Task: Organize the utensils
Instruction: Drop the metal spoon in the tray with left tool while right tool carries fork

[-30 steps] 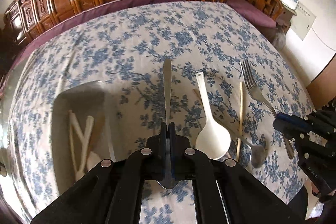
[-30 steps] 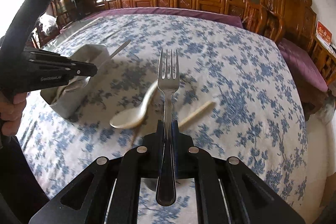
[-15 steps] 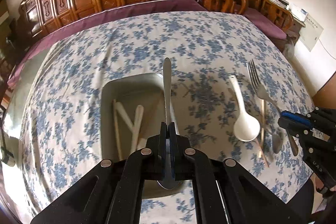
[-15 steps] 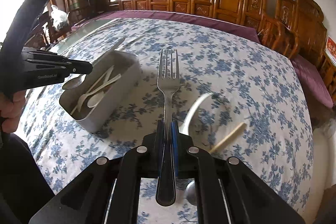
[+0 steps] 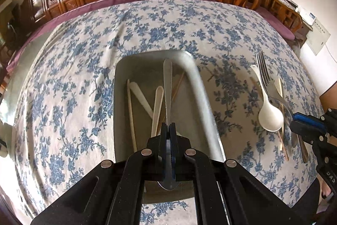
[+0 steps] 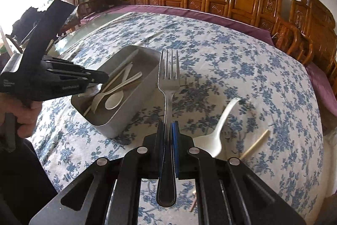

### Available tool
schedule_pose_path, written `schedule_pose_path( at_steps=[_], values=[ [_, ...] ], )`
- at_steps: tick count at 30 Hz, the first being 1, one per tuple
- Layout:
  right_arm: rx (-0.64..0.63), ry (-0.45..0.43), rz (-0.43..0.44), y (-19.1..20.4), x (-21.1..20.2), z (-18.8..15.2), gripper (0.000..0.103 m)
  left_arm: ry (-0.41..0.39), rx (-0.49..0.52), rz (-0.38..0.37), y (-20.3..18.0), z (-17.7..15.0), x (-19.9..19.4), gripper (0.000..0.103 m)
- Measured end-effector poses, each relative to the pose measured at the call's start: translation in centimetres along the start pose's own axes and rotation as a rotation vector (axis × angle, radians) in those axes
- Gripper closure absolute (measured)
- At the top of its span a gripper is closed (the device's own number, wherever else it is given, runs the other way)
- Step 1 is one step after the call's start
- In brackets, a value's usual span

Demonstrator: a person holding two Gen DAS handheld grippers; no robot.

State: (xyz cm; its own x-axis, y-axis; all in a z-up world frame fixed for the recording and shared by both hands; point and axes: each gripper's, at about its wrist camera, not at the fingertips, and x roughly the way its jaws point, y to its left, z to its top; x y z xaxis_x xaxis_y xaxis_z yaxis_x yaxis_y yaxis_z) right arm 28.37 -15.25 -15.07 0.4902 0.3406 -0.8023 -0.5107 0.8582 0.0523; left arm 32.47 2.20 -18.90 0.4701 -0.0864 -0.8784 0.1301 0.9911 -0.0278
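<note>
Left tool (image 5: 168, 130): clamped on a metal spoon (image 5: 167, 85), over the grey tray (image 5: 203, 98).
Right tool (image 6: 168, 128): clamped on a fork (image 6: 168, 77), beside the tray.
Desk (image 5: 73, 77): white spoon (image 5: 270, 115) lying loose.

Blue-flowered white tablecloth (image 5: 160, 31), grey tray (image 5: 204, 102)

White lettering on the side of the black left tool (image 6: 101, 77) is too blurred to read.

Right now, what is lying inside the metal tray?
Inside the metal tray lie white plastic spoons and pale chopsticks. The left gripper and its metal utensil cover the near end, so the count stays unsure.
</note>
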Motion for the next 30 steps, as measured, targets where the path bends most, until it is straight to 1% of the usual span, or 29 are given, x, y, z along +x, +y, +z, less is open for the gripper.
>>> schedule_pose_path(
  at_steps=[8,11,14,21,30],
  values=[
    [0.006,0.017,0.044,1.9,1.6,0.5,0.093,0.033,-0.022,-0.017,1.1,-0.6,2.0,0.101],
    [0.005,0.023,0.051,2.5,2.2,0.8,0.093,0.030,-0.017,-0.020,1.2,-0.7,2.1,0.101],
    [0.000,0.028,0.056,2.9,2.8,1.1,0.093,0.002,-0.014,-0.022,1.5,-0.8,1.4,0.101],
    [-0.004,0.034,0.068,4.0,3.7,2.0,0.093,-0.055,-0.056,-0.027,3.2,-1.1,-0.1,0.101],
    [-0.006,0.032,0.099,5.9,4.6,3.2,0.093,-0.114,-0.099,0.008,6.4,-0.9,-1.5,0.101]
  ],
)
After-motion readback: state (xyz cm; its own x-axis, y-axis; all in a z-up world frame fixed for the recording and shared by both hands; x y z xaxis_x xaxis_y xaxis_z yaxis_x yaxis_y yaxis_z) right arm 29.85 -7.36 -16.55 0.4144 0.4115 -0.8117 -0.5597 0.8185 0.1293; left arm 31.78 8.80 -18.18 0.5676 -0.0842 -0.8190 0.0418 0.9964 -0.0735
